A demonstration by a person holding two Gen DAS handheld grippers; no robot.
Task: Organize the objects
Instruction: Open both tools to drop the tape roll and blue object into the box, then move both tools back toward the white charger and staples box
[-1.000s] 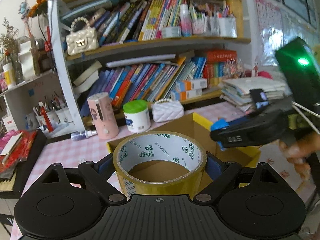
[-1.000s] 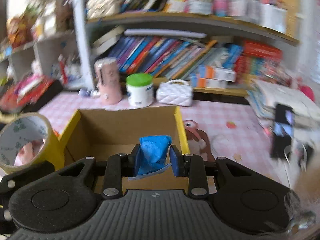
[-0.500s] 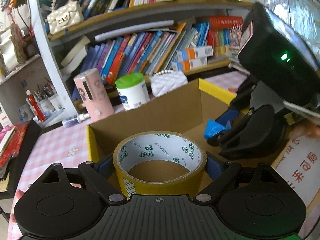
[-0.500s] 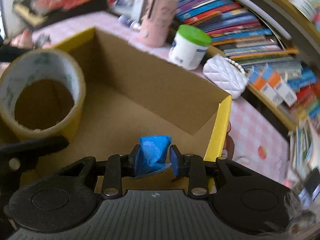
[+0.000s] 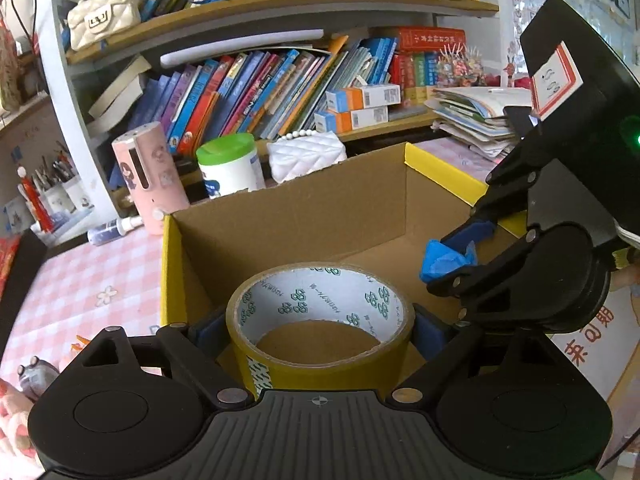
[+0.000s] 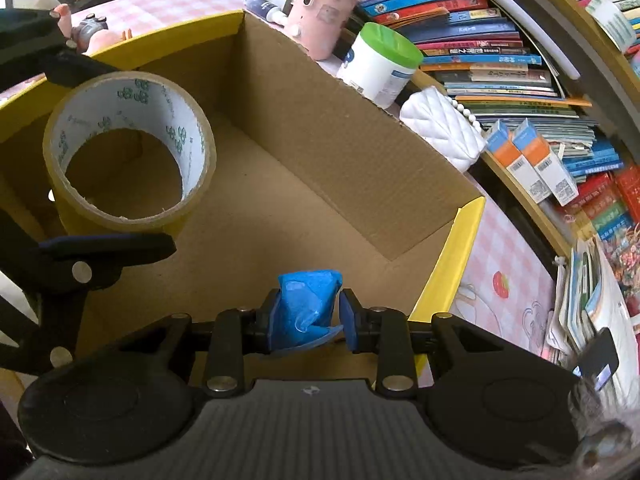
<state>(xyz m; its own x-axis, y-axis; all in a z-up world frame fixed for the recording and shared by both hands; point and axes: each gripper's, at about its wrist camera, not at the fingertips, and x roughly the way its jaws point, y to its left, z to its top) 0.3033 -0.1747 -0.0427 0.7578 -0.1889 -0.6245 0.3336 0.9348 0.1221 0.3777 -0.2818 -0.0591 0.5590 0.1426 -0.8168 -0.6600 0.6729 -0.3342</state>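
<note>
My left gripper (image 5: 318, 326) is shut on a roll of yellow-brown packing tape (image 5: 320, 364), held over the near left part of an open cardboard box with yellow flaps (image 5: 440, 176). The tape roll also shows in the right wrist view (image 6: 128, 152). My right gripper (image 6: 308, 316) is shut on a small crumpled blue packet (image 6: 308, 304), held over the box's (image 6: 320, 128) right side. The right gripper and blue packet appear in the left wrist view (image 5: 448, 260). The box floor in view is bare.
Behind the box stand a pink cylinder device (image 5: 150, 176), a white tub with a green lid (image 5: 230, 168) and a white quilted purse (image 5: 306, 154). Bookshelves (image 5: 280, 80) rise behind. A pink checked cloth (image 5: 80, 280) covers the table. Paper stacks (image 5: 476, 116) lie right.
Both grippers have moved forward and down over the open box, each keeping its object. The right gripper has tilted downward toward the box's inside.
</note>
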